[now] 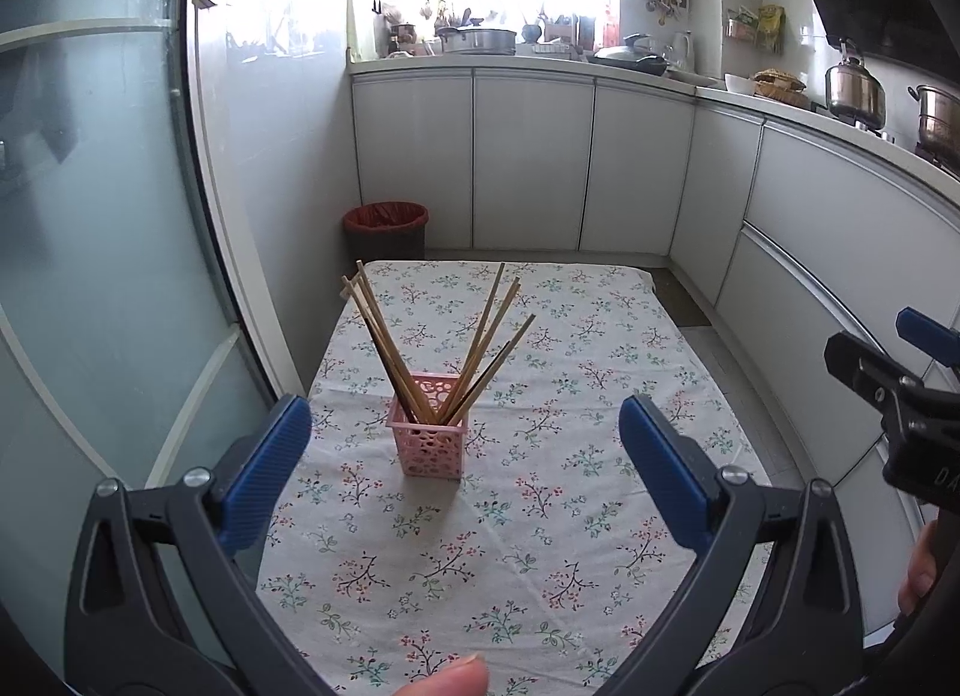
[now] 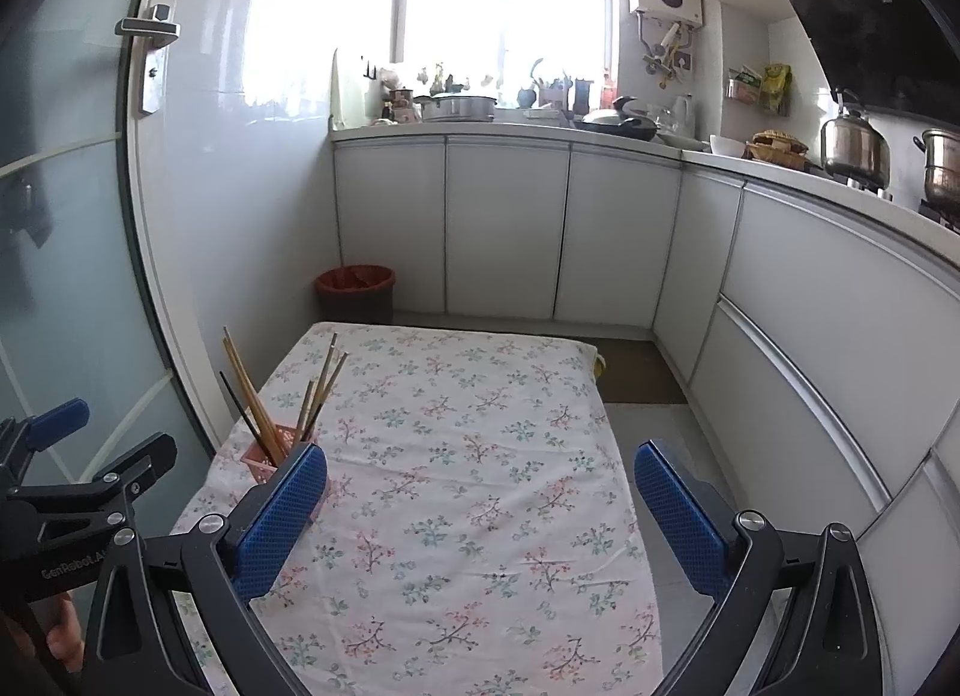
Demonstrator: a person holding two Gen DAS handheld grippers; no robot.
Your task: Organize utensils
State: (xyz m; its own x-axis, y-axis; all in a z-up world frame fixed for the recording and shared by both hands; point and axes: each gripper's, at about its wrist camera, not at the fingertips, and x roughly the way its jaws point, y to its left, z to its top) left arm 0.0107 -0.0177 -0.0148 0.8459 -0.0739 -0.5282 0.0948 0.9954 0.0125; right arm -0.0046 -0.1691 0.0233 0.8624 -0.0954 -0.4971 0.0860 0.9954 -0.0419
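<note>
In the left wrist view, the left tongs (image 1: 465, 459) are being held wide open and empty above the near part of the table (image 1: 588, 588), which is covered by a flowered cloth. One pink perforated holder (image 1: 427, 432) is standing upright on the cloth, in the middle, seen between the two blue pads. The chopsticks (image 1: 444, 345) are being kept inside it, leaning outward in two bundles, probably because the holder is wide and nothing is supporting them upright. About five are counted leaning left and about four leaning right, one of these dark; the exact number cannot be told where they overlap. No loose utensil is being seen on the cloth, so the task is judged to be nearly or fully done. At the right edge, part of the right tongs (image 1: 900, 372) is appearing.

In the right wrist view, the right tongs (image 2: 480, 507) are also being held open and are gripping nothing. The same holder (image 2: 264, 459) is standing at the left, partly hidden behind the left pad. At the left edge, the left tongs (image 2: 78, 456) are appearing.
</note>
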